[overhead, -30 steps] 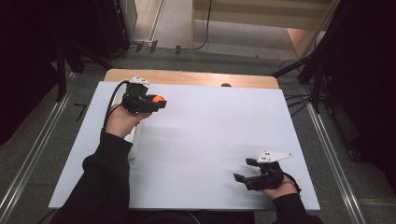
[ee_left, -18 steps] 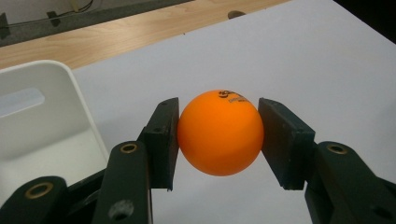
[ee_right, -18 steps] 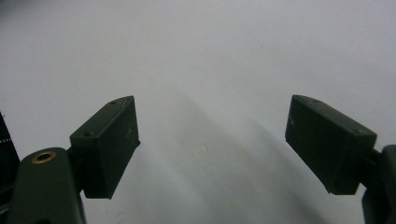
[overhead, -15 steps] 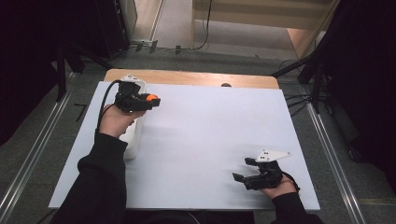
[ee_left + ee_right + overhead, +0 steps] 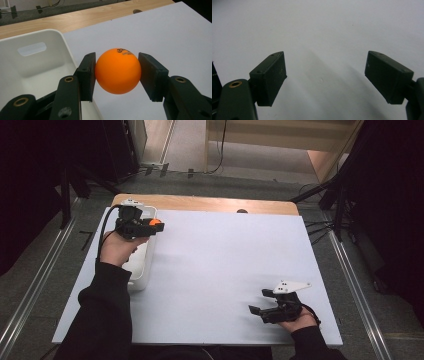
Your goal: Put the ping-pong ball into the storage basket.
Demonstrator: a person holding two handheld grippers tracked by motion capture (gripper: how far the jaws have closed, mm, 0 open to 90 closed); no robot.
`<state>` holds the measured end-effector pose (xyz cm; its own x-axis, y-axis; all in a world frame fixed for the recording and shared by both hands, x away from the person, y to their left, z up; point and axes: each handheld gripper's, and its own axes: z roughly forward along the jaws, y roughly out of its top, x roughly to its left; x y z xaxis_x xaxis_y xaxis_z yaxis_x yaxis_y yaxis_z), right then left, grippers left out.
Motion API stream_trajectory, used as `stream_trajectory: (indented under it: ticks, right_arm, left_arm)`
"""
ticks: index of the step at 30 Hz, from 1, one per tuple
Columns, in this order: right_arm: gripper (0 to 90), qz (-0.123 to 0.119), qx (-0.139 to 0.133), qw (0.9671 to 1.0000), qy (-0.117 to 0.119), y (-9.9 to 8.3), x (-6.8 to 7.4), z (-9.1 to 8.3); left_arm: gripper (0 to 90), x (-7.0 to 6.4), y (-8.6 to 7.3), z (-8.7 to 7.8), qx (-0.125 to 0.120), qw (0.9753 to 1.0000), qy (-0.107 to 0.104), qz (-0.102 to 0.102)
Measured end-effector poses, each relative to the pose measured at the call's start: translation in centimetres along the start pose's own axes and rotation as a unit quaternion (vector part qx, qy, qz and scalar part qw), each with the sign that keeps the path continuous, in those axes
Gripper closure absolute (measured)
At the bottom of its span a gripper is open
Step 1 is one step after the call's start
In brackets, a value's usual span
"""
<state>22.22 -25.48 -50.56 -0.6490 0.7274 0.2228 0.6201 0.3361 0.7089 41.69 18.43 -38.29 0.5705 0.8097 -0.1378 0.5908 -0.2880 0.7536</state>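
An orange ping-pong ball (image 5: 117, 70) with black print on top sits clamped between the two black jaws of my left gripper (image 5: 115, 75). From above, the ball (image 5: 155, 223) and the left gripper (image 5: 151, 226) hang over the right rim of a long white bin (image 5: 141, 272) at the table's left side. The bin's inside wall with a handle slot (image 5: 32, 48) lies just left of the ball. My right gripper (image 5: 256, 310) rests low near the front right of the white table top, jaws wide apart with nothing between them, as the right gripper (image 5: 325, 77) view confirms.
A white sheet (image 5: 225, 265) covers the table, with a strip of bare wood (image 5: 210, 204) along the far edge and a small dark hole (image 5: 242, 211) in it. Dark stands and cables (image 5: 330, 195) flank the table on a grey floor.
My left gripper has carried the orange ball leftward and a little away, from over the white sheet to the bin's right rim. The right gripper has stayed put.
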Motion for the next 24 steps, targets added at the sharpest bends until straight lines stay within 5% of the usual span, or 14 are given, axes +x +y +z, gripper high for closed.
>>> stream_trajectory:
  ticks: [24]
  right_arm:
    - [16.0, -0.002, 0.003, 1.0000, -0.001, 0.0, 0.0, 0.1]
  left_arm:
    - [50.9, 2.4, -0.5, -0.8, -0.004, 0.9982, 0.050, -0.032]
